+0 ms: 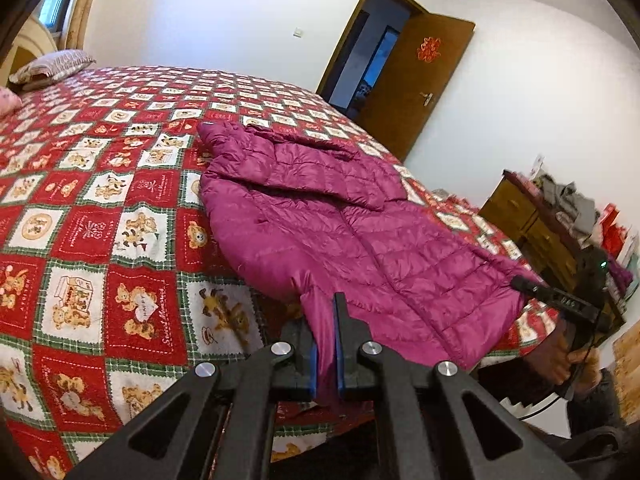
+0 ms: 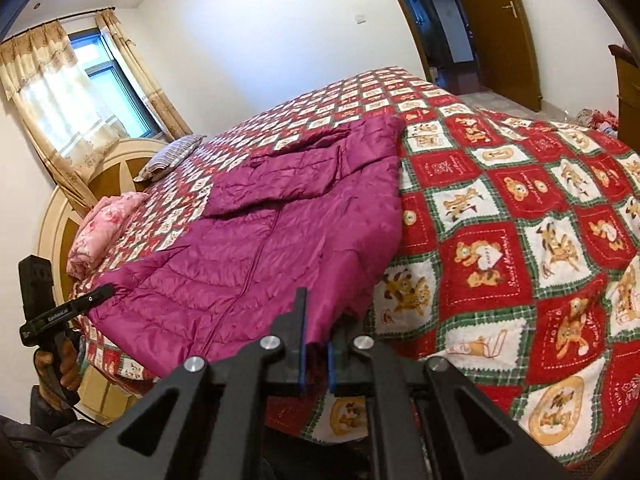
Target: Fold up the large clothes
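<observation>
Across the bed (image 1: 100, 208), a purple jacket (image 1: 320, 216) lies lengthwise away from its foot edge, where the left hand-held gripper (image 1: 326, 332) and right hand-held gripper (image 2: 316, 332) each pinch a hem corner.

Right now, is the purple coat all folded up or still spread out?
Mostly spread out. The purple coat lies long and flat on the bed; only its sleeves are folded across the top.
</observation>
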A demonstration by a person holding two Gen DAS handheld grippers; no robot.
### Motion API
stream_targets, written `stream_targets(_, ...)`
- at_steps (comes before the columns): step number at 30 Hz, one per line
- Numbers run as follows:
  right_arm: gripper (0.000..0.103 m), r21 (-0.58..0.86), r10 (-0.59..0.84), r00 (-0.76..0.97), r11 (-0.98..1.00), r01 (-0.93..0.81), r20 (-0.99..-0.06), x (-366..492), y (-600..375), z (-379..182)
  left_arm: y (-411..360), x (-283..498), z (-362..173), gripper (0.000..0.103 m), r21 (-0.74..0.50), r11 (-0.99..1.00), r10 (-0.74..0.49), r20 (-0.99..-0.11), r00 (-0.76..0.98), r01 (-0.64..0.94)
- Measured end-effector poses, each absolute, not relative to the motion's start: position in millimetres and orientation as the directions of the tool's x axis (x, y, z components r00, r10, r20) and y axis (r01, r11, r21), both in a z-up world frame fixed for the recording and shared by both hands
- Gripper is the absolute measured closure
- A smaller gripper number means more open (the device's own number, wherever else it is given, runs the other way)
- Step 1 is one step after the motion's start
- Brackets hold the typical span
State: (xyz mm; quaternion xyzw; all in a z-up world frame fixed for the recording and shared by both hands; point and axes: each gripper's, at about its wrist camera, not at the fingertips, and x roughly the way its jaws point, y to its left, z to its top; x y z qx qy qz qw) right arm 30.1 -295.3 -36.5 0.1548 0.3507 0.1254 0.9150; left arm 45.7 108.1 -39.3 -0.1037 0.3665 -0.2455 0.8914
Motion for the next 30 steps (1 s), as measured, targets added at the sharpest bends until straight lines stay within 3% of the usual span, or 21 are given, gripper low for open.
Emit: stream_targets(30,0.094,0.327,0.287,0.726,0.941,-0.090,-0.625,32.6,-287.2,-30.5,111.1,49.0,-41.9,0.098,-0.388,0.847,-0.531,-0.609,0.589,0.362)
